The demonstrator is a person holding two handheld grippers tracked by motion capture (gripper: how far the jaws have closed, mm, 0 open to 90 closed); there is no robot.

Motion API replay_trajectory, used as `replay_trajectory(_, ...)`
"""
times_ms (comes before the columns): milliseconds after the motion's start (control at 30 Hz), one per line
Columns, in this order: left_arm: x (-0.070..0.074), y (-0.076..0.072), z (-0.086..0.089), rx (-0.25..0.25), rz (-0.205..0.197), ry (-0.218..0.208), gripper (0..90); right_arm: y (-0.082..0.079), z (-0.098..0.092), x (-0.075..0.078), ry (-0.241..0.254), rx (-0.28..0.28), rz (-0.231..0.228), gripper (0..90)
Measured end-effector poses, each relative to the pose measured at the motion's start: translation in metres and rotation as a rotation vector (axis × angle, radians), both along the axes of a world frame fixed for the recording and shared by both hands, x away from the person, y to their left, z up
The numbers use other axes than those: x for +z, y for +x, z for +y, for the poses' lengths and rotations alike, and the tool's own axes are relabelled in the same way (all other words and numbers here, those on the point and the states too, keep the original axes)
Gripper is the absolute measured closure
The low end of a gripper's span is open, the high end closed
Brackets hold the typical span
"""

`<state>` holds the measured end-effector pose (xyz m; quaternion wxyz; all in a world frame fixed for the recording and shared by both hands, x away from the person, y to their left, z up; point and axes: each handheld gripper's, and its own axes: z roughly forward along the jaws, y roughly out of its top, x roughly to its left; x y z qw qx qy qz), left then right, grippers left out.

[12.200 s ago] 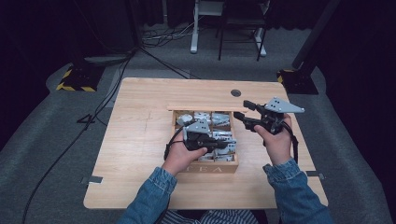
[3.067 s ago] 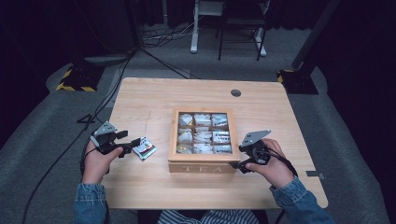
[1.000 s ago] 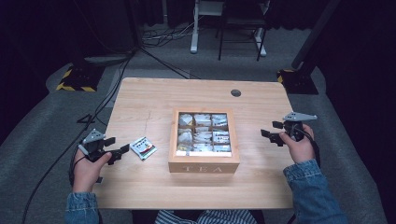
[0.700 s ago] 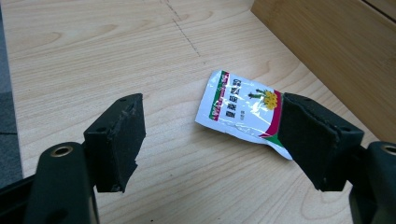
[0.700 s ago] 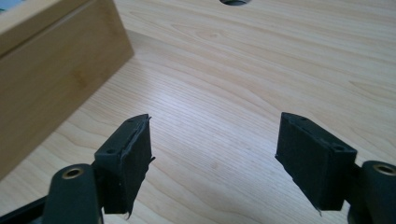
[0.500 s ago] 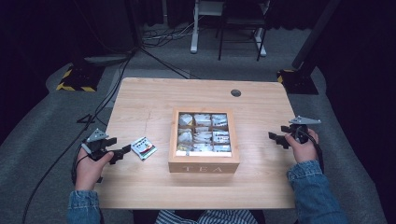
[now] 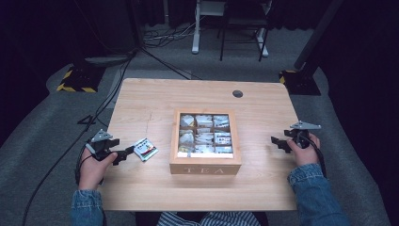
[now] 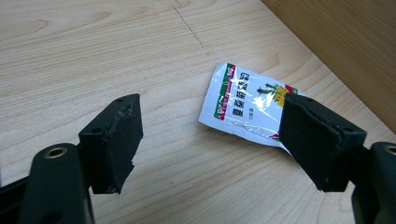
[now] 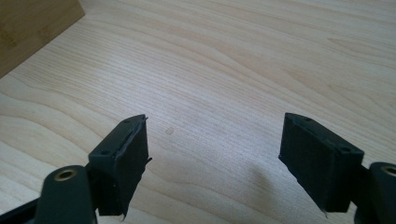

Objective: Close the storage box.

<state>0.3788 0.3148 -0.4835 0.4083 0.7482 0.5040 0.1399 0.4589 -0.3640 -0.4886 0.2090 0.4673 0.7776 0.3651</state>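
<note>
both my grippers gape empty; i keep the left gripper (image 8: 210,154) low, clear of the tea sachet (image 8: 247,103).

Bright table (image 7: 141,99), dark surrounds, packet (image 8: 247,105) glare — perhaps slightly soft

High view overhead, gripper views tabletop-close
</note>
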Motion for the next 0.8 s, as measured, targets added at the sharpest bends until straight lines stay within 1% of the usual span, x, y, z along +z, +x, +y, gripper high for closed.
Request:
replay_trajectory(133,-0.001,0.002,-0.001,-0.006,-0.004,0.008,21.4,0.0,0.001,-0.003,-0.005,0.009,-0.002,23.1)
replay_trajectory(167,-0.002,0.003,-0.003,-0.006,0.003,0.002,21.3,0.0,0.003,-0.006,-0.01,0.012,0.0,22.0)
replay_trajectory(300,-0.003,0.005,-0.005,-0.012,0.008,0.004,20.9,-0.001,0.005,-0.011,-0.035,0.016,0.009,20.7)
replay_trajectory(400,-0.003,0.006,-0.005,-0.015,0.005,0.008,20.6,0.0,0.006,-0.014,-0.031,0.011,0.014,19.6)
replay_trajectory(433,-0.004,0.007,-0.006,-0.014,0.007,0.008,20.5,0.0,0.006,-0.015,-0.033,0.014,0.024,18.3)
replay_trajectory(567,-0.004,0.008,-0.006,-0.013,0.012,0.011,20.4,0.0,0.007,-0.015,-0.039,0.013,0.027,16.4)
replay_trajectory(633,-0.005,0.009,-0.007,-0.012,0.018,0.012,20.1,-0.001,0.008,-0.015,-0.041,0.007,0.028,15.2)
replay_trajectory(700,-0.005,0.01,-0.008,0.012,0.042,0.004,20.2,-0.001,0.009,-0.015,-0.041,-0.002,0.028,15.1)
replay_trajectory(767,-0.005,0.011,-0.007,0.014,0.037,0.007,20.6,-0.003,0.01,-0.015,-0.04,-0.022,0.029,14.8)
replay_trajectory(800,-0.005,0.011,-0.007,0.01,0.035,0.002,20.6,-0.004,0.01,-0.015,-0.041,-0.03,0.029,14.5)
